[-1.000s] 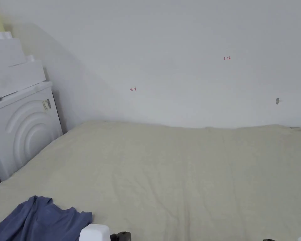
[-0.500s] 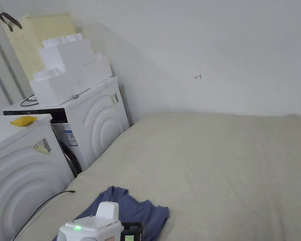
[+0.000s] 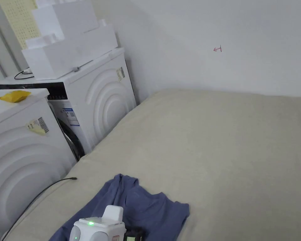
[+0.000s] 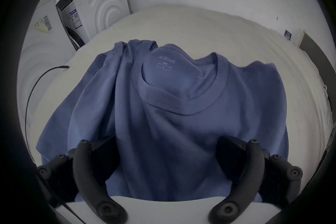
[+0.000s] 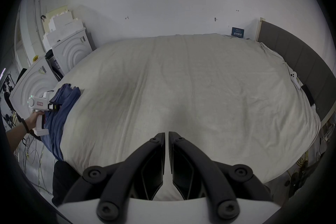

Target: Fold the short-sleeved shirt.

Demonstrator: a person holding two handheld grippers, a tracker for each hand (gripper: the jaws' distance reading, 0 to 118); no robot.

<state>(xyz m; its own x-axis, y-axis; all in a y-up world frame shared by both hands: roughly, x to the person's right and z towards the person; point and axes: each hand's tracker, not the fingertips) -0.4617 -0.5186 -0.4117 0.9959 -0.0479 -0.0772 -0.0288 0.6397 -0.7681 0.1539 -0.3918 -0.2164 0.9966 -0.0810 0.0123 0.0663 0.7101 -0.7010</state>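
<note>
The shirt (image 4: 178, 109) lay bunched straight ahead of the wide-open left gripper (image 4: 168, 160), collar away, while the closed, empty right gripper (image 5: 166, 151) hung well off to its right.

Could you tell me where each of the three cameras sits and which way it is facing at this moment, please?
Head view: on the person's head, looking down and left over the bed toward the washers; the left gripper's white body shows at the bottom edge.
Left gripper view: on the left gripper, facing the shirt; its jaws are open.
Right gripper view: on the right gripper, facing across the bed; its jaws are closed, and a hand is at far left.
Shared: all three show the shirt, bed and washers.
</note>
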